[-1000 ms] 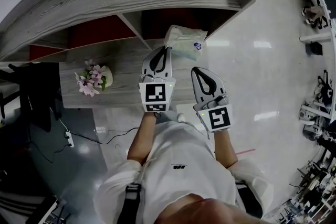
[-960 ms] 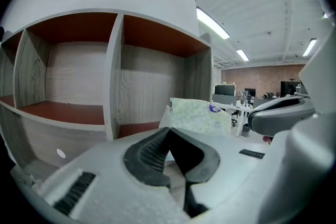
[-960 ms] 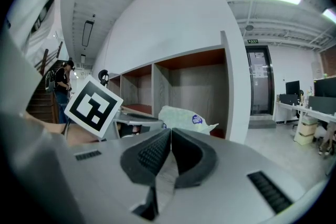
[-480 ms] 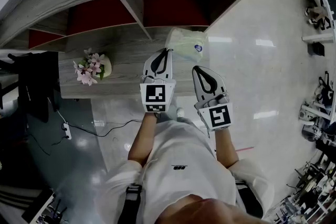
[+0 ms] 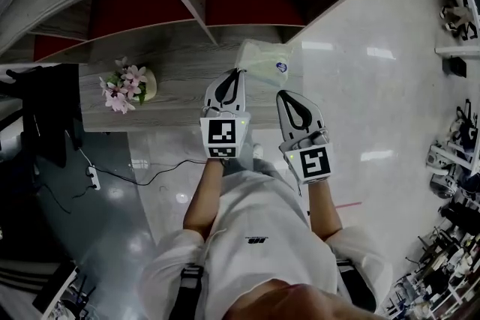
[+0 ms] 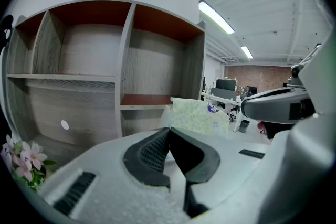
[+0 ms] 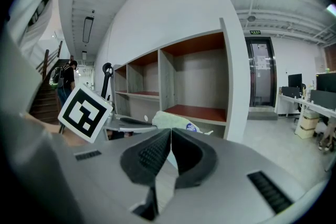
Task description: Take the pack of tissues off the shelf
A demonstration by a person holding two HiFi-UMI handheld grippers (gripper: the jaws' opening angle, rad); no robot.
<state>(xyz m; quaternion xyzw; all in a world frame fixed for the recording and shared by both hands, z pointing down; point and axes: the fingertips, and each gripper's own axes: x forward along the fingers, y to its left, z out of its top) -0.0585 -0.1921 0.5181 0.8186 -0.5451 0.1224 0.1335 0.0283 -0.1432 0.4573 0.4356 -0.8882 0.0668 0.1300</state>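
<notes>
The pack of tissues [image 5: 264,62], pale green plastic with a blue round label, hangs out in front of the shelf [image 5: 247,0], above the grey wooden desk top [image 5: 172,79]. My left gripper [image 5: 238,72] is shut on the pack's near left edge. In the left gripper view the pack [image 6: 202,115] stands just beyond the closed tips [image 6: 169,129]. My right gripper [image 5: 284,93] is beside it on the right, shut, with nothing visible between its pads. From the right gripper [image 7: 170,130] the pack [image 7: 176,121] shows a little to the left, past the tips.
A pot of pink flowers [image 5: 127,86] stands on the desk top at the left. The shelf's compartments [image 6: 86,60] have red backs and look bare. A black chair-like shape [image 5: 45,116] is at far left. A power strip with cable [image 5: 91,174] lies on the glossy floor.
Both grippers have come down and back from the shelf, and the pack has travelled with the left gripper's tip. The shelf has slid up in the head view.
</notes>
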